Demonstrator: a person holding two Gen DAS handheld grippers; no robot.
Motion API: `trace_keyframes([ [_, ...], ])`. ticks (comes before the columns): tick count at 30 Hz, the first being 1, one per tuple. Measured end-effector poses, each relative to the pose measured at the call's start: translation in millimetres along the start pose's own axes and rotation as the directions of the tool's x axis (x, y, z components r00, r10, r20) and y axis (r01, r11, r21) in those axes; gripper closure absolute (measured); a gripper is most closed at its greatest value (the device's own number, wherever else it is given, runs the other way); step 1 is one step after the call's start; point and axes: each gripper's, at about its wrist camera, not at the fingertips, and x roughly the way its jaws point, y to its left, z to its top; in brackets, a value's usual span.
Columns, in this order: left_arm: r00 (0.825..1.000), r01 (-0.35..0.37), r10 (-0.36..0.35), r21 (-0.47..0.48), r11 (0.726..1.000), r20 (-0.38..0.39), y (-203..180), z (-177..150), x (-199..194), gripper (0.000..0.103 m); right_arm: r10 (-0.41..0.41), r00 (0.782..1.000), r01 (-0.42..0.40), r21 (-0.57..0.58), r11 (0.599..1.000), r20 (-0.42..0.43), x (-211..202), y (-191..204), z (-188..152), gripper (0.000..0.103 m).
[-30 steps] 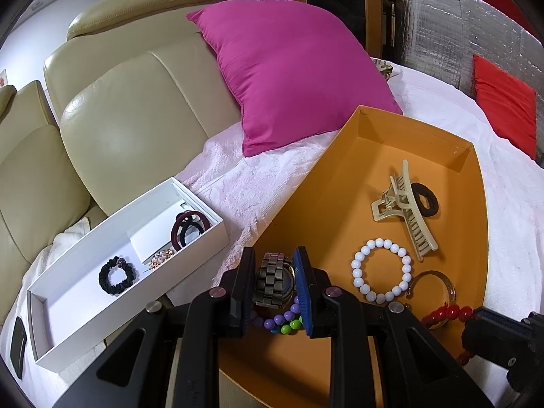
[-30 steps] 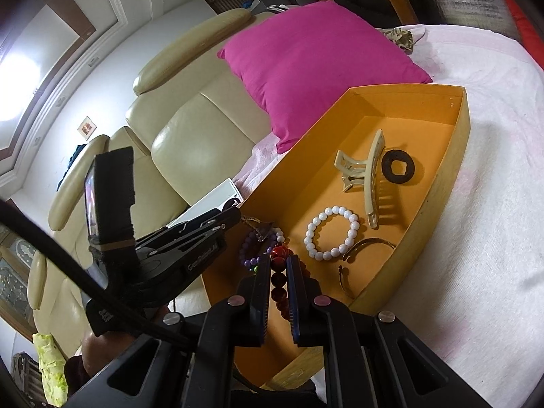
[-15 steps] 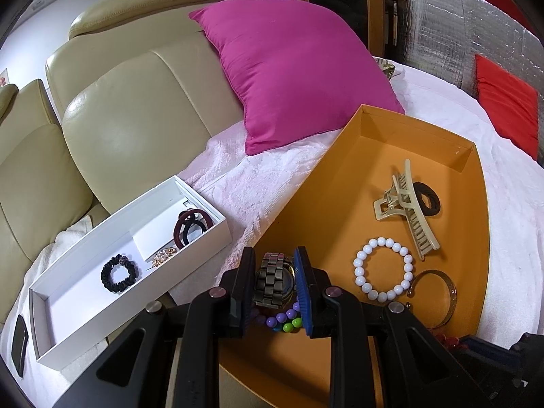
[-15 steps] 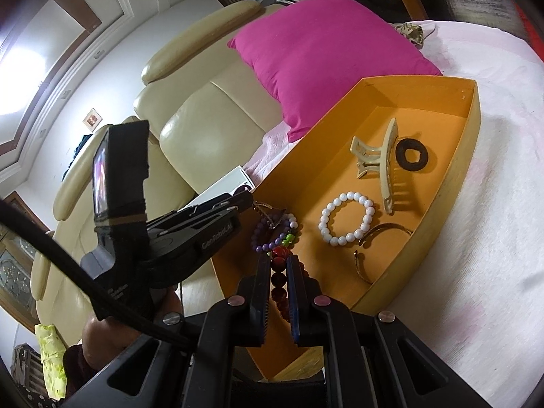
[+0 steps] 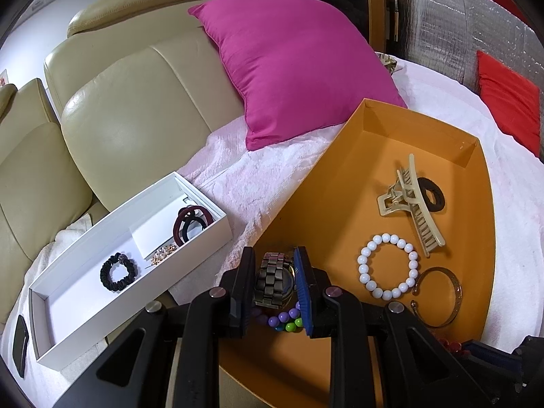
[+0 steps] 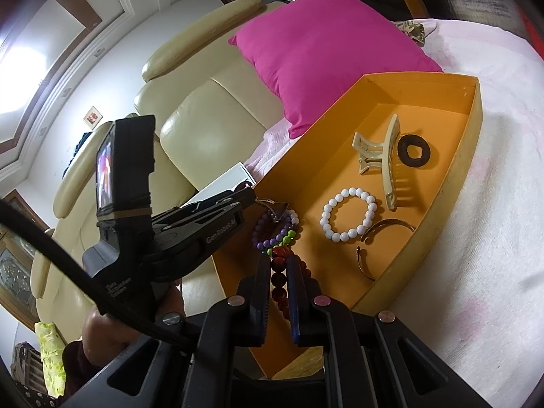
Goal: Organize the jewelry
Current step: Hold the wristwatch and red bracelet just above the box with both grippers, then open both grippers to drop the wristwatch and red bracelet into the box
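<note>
Left gripper (image 5: 274, 284): clamped on metal watch (image 5: 274, 281) at orange tray (image 5: 340, 176) near-left corner; band runs near-to-far.
Right gripper (image 6: 279, 284): clamped on red bead bracelet (image 6: 279, 280), strand near-to-far.
Hidden: watch face, bracelet's lower end.

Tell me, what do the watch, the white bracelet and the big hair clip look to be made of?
The watch looks like metal: dark grey, glossy, blocky links. The white bracelet seems to be glossy round beads, plastic or stone, I can't tell which. The hair clip looks like smooth cream plastic with moulded teeth.
</note>
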Motion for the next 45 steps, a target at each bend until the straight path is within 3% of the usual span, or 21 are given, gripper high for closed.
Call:
trace_keyframes([
  [21,1.0,-0.013,0.013,0.01,1.0,-0.007,-1.3,-0.3,4.5,0.079,-0.021,0.999,0.022,0.014,1.0,-0.034,9.8,-6.8,-4.2,0.092],
  [33,1.0,-0.029,0.028,0.018,0.999,0.011,-2.5,2.8,-2.4,0.079,-0.049,0.998,0.052,0.077,0.996,-0.044,7.2,-18.8,5.0,0.09],
  [35,0.999,-0.03,0.03,0.014,0.999,0.014,-2.0,4.3,-4.8,0.074,-0.051,0.998,0.054,0.079,0.995,-0.038,5.0,-19.4,7.2,0.089],
  [37,0.999,-0.038,0.038,0.006,0.999,0.023,-0.8,5.7,-9.3,0.059,-0.053,0.998,0.055,0.081,0.995,-0.033,2.8,-20.0,8.7,0.09],
  [41,0.997,-0.054,0.054,0.004,0.999,0.049,0.5,9.9,-21.1,0.055,-0.072,0.997,0.073,0.064,0.995,-0.022,-3.6,-16.8,11.6,0.089],
  [45,0.994,-0.071,0.071,-0.005,0.997,0.079,0.9,14.6,-37.4,0.039,-0.099,0.995,0.099,0.041,0.994,-0.002,-11.8,-12.1,15.7,0.088],
])
